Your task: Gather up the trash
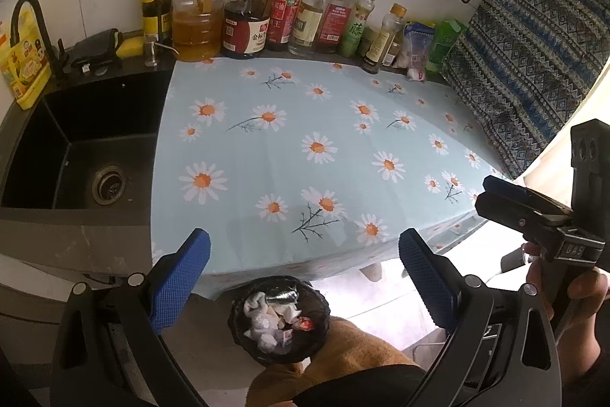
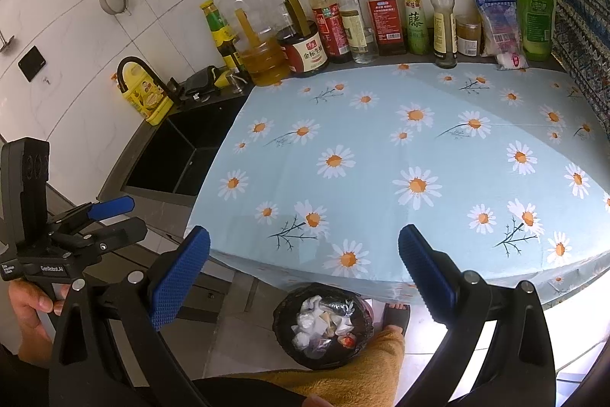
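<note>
A black-bagged trash bin (image 1: 244, 308) stands on the floor below the counter's front edge, holding crumpled white tissues (image 1: 267, 327) and wrappers. My left gripper (image 1: 305, 266) hangs above it, open, with nothing between its blue pads (image 1: 183, 277). My right gripper (image 2: 305, 266) is open and empty too, above the same bin (image 2: 284, 323). Each gripper shows in the other's view: the right one (image 1: 484, 195) at the right edge, the left one (image 2: 137, 216) at the left. I see no loose trash on the daisy-print tablecloth (image 1: 305, 124); a small white packet (image 2: 512, 60) lies at its back right.
A row of oil and sauce bottles (image 1: 244, 21) lines the tiled back wall. A black sink (image 1: 76, 140) with a faucet (image 1: 26, 14) lies left of the cloth. A patterned blue fabric (image 1: 533, 63) covers the right side. A person's brown-trousered leg (image 2: 362, 361) and sandalled foot (image 2: 396, 315) are beside the bin.
</note>
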Motion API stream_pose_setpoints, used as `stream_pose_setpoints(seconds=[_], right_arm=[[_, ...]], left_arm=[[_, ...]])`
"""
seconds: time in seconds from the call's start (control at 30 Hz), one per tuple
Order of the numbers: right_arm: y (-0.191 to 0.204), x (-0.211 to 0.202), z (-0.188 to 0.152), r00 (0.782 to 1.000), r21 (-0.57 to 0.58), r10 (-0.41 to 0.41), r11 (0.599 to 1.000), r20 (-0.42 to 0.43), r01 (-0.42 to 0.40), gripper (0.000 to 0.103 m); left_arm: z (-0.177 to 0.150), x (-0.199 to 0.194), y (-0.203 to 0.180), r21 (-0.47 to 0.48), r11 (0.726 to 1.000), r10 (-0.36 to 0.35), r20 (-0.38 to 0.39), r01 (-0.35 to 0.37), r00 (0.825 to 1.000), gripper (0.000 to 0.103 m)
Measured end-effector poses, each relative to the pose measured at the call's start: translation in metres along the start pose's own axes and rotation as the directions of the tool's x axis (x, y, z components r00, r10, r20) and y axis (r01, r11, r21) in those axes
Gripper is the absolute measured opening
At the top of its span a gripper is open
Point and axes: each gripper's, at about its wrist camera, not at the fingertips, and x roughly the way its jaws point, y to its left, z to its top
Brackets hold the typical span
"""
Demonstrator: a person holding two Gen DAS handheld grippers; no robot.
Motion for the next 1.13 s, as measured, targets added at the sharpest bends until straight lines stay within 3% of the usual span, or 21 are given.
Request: stream_pose_setpoints(seconds=[1.13], right_arm=[[-0.0044,0.0061,0.0035,1.000,0.011,0.005,1.000,-0.007,-0.005,0.098]], left_arm=[[0.0013,0.0039,-0.0006,-0.010,1.000,0.027,0.003,-0.027,1.000,0.096]])
